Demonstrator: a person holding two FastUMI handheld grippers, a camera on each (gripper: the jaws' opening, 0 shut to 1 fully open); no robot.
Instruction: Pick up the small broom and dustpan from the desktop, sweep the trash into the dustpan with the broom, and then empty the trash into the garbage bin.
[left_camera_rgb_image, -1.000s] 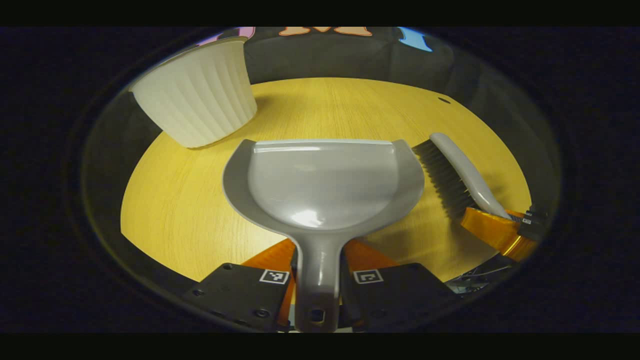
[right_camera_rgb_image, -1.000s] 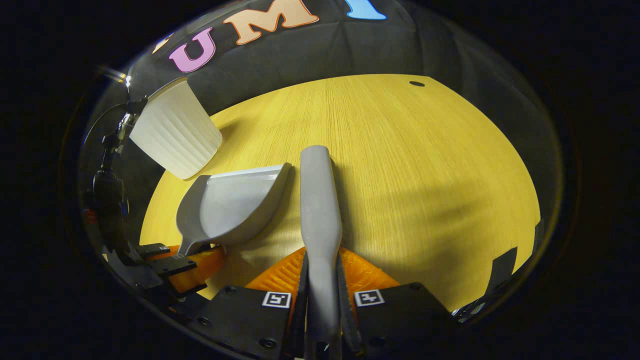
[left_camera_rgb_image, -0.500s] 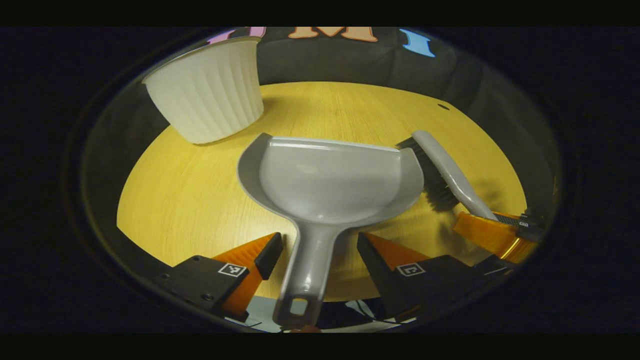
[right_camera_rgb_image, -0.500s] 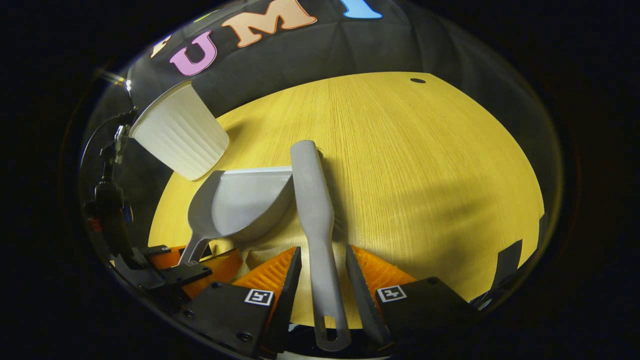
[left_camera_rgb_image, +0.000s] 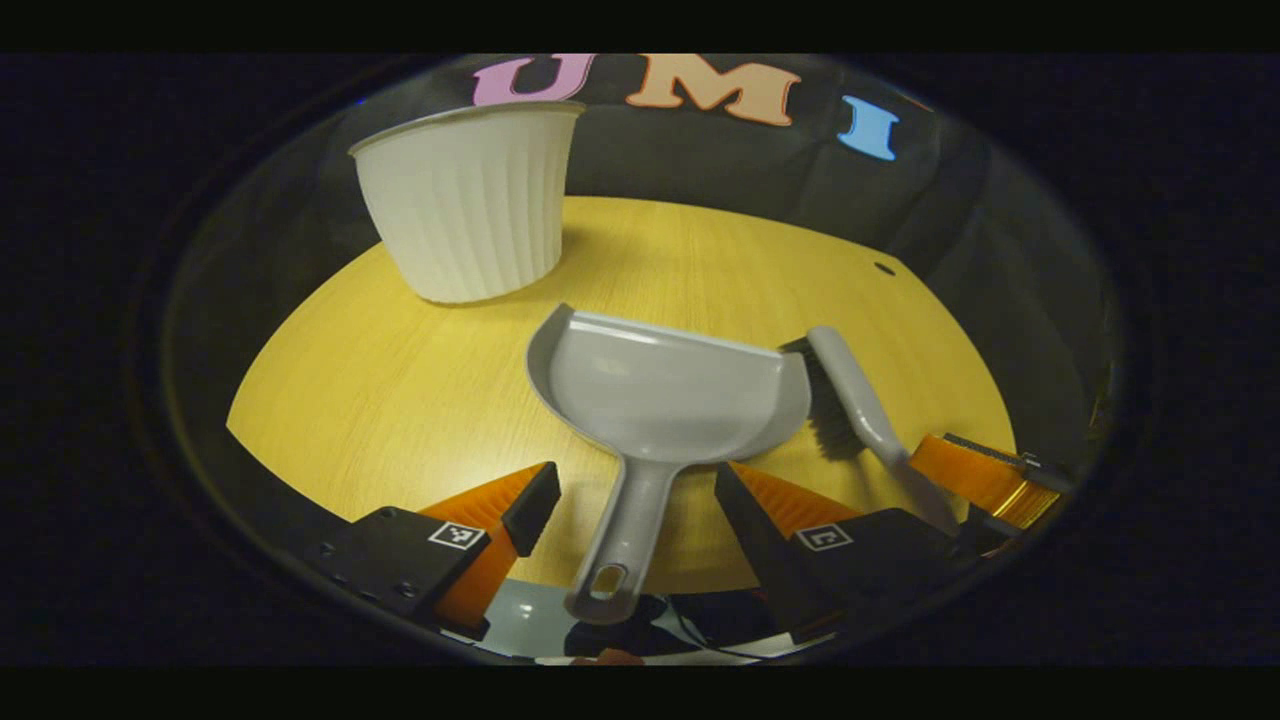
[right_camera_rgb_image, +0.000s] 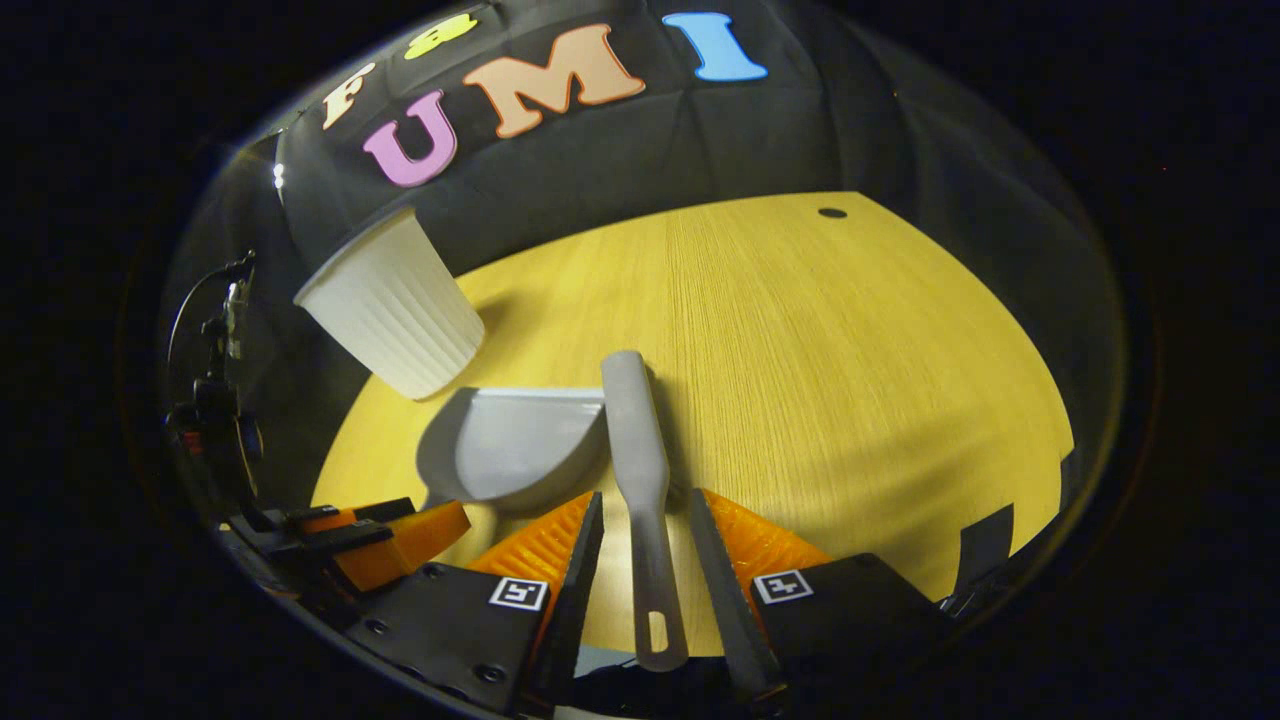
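On the desk (left_camera_rgb_image: 380, 400), the dustpan (left_camera_rgb_image: 665, 385) and broom (right_camera_rgb_image: 640, 470) lie side by side, touching, near the bin (left_camera_rgb_image: 465, 200); both tools look set down, so the left gripper (left_camera_rgb_image: 635, 490) and right gripper (right_camera_rgb_image: 640, 530) stand spread, gripping nothing.

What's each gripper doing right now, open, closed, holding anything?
Left gripper: open, fingers either side of the dustpan handle, not gripping.
Right gripper: open, straddling the broom handle, not gripping.
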